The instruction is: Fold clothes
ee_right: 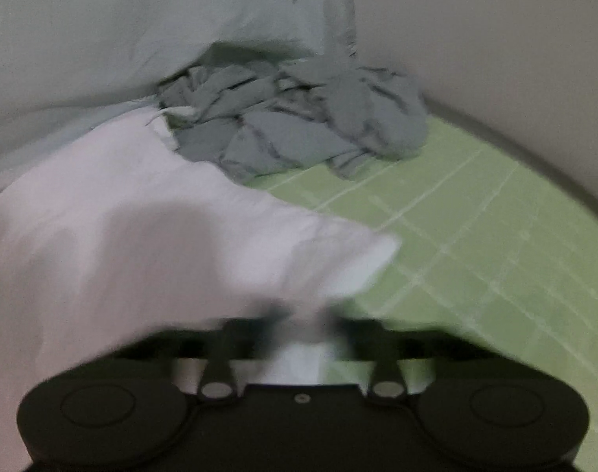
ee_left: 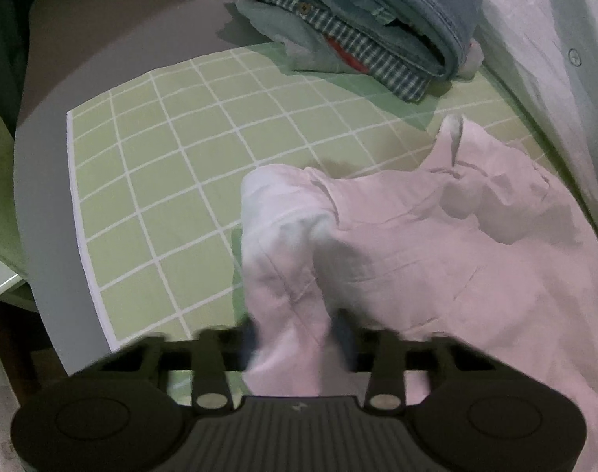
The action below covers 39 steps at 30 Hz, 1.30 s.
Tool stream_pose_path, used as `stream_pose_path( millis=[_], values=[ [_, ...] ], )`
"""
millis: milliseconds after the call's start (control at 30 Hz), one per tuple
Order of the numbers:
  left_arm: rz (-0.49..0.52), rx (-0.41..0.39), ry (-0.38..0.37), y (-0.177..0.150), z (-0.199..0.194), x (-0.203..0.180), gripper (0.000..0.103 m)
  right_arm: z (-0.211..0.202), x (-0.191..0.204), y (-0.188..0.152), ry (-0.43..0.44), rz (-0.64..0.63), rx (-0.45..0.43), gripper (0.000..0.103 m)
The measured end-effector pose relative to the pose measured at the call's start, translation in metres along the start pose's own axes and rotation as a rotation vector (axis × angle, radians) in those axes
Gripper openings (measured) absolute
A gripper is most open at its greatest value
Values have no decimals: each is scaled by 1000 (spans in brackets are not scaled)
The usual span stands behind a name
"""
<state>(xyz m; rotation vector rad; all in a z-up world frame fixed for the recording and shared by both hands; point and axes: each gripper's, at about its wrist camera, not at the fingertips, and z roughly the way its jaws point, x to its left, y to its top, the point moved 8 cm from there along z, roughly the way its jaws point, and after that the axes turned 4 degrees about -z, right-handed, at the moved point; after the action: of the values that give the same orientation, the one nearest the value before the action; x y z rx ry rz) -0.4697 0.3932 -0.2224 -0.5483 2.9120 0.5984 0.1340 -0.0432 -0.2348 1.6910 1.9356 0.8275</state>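
The pink shirt (ee_left: 436, 236) is spread across the green gridded mat (ee_left: 161, 165) on the worktop (ee_left: 47, 78), collar pointing toward the far edge, and both grippers have a piece of it. The left gripper (ee_left: 299, 338) is clamped on a bunched sleeve or side fold, cloth squeezed between its fingers and spilling over the body of the tool. The right gripper (ee_right: 304, 334) has pale fabric pinched between its fingers too, though that view is badly smeared, so how deep the bite goes I cannot tell.

Risks now. That blur suggests a fast move; a shallow pinch on thin cotton could slip out mid-swing and drop the corner short of the fold line. On the left, the bunch looks like several layers, so carrying it across may drag a twisted wad rather than a flat panel and set a crooked crease.

Watch the neighbours as well: the folded stack (ee_left: 377, 27) of denim and check shirts sits just beyond the collar, and a crumpled grey garment (ee_right: 299, 126) lies near the shirt's far edge. A wide sweep could snag either one.
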Motion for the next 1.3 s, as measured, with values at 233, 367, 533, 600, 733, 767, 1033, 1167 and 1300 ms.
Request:
stream_pose_path(
  millis=[233, 367, 533, 600, 733, 767, 1033, 1167, 1300],
  values=[
    [-55, -52, -76, 6, -20, 16, 9, -60, -44, 13, -20, -39, -130, 6],
    [-88, -57, -122, 3, -32, 30, 9, -95, -78, 11, -48, -32, -160, 6],
    [-98, -86, -184, -4, -57, 41, 8, -131, -116, -3, -101, -40, -167, 6],
    [-70, -121, -185, -4, -68, 42, 8, -142, -128, -11, -110, -31, -159, 6],
    [-27, -113, -121, -10, -65, 47, 9, -125, -146, -38, -130, -40, -44, 7],
    [-4, -104, -99, -14, -63, 46, 11, -120, -149, -45, -132, -45, -13, 8],
    [160, -198, -15, -52, -101, 25, 33, -116, -166, -52, -128, -82, 6, 35],
    [231, -223, -47, -85, -116, -4, 48, -116, -182, -36, -117, -90, -15, 47],
    [291, -225, -165, -131, -126, -50, 79, -98, -174, -16, -25, -163, -23, 66]
  ],
)
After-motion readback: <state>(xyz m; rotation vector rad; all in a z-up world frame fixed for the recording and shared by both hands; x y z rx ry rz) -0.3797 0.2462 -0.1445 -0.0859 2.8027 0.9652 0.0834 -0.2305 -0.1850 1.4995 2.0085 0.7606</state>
